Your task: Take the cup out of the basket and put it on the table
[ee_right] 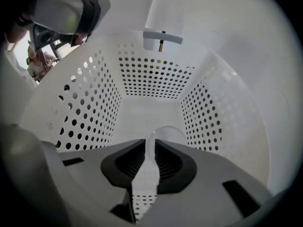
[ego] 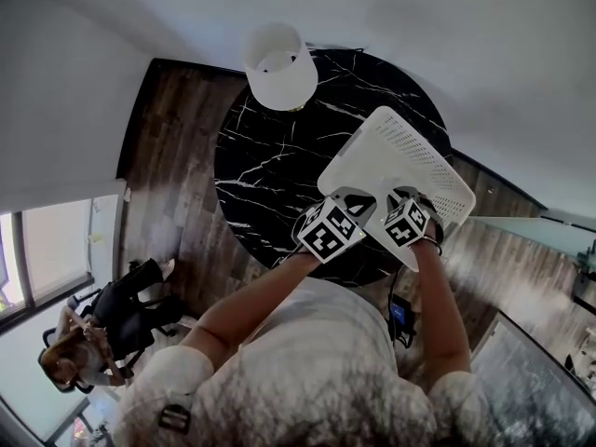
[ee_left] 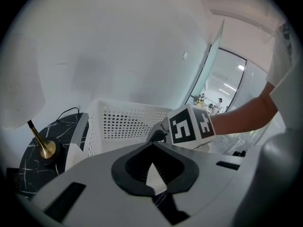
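Dark wood flooring runs under a round black marble counter (ego: 270,156) veined in white, and a white perforated plastic basket (ego: 410,156) sits at the counter's edge nearest the person. Both bare forearms reach forward to the basket's near end. The right gripper (ee_right: 151,148) points down inside the basket, with dotted walls on three sides of it. The left gripper (ego: 328,229) hangs just outside the basket's left wall, its jaws together on nothing. In the right gripper view the small clear cup (ee_right: 166,132) lies straight ahead. Its rounded transparent body bulges just past the jaw tips toward the basket's far wall. Its thin wall runs down through the narrow slot between the two jaws, which look pinched onto it. I cannot tell whether the cup stands upright or leans. The right arm is plainly the one placed for the job. Judging by this, the coming move is a lift straight up through the basket's open top, then across to the bare marble left of the basket.
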The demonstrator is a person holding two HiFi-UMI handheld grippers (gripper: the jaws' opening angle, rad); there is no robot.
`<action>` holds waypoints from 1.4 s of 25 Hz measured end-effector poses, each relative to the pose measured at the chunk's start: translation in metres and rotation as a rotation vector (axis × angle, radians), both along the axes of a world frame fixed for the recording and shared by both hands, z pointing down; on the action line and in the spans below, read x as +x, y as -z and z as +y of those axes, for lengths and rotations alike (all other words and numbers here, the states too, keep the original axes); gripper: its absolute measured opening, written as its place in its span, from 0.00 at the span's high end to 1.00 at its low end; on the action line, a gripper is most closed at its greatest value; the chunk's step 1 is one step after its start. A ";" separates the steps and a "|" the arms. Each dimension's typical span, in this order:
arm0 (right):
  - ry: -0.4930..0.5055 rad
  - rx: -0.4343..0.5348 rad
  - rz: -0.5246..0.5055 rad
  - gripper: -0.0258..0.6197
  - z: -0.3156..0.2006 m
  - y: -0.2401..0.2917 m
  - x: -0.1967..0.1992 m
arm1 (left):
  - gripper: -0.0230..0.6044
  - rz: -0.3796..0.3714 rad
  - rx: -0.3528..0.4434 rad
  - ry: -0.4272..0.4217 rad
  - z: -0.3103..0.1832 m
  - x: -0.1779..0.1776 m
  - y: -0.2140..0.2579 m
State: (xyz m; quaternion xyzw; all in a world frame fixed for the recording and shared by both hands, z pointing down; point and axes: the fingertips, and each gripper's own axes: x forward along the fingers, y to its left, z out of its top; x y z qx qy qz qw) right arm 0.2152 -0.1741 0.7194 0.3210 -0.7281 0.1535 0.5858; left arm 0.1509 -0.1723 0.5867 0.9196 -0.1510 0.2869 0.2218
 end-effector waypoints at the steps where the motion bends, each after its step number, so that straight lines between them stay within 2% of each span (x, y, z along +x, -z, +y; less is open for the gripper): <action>1: 0.008 -0.007 0.011 0.86 0.001 -0.003 0.000 | 0.95 0.000 -0.001 0.001 0.000 0.000 0.000; 6: 0.036 0.001 0.023 0.91 0.001 -0.005 -0.002 | 0.95 0.000 0.003 0.008 0.001 -0.001 0.000; 13: 0.017 0.040 -0.002 0.92 0.010 0.007 -0.004 | 0.95 0.014 0.034 0.021 0.004 -0.006 0.010; 22: -0.080 0.212 -0.082 0.92 0.025 0.080 -0.012 | 0.95 0.059 0.104 0.038 0.026 -0.022 0.034; 30: -0.132 0.406 -0.138 0.92 0.058 0.162 -0.022 | 0.95 0.165 0.221 0.073 0.049 -0.024 0.086; 35: -0.159 0.500 -0.160 0.92 0.078 0.212 -0.027 | 0.95 0.220 0.264 0.070 0.065 -0.021 0.111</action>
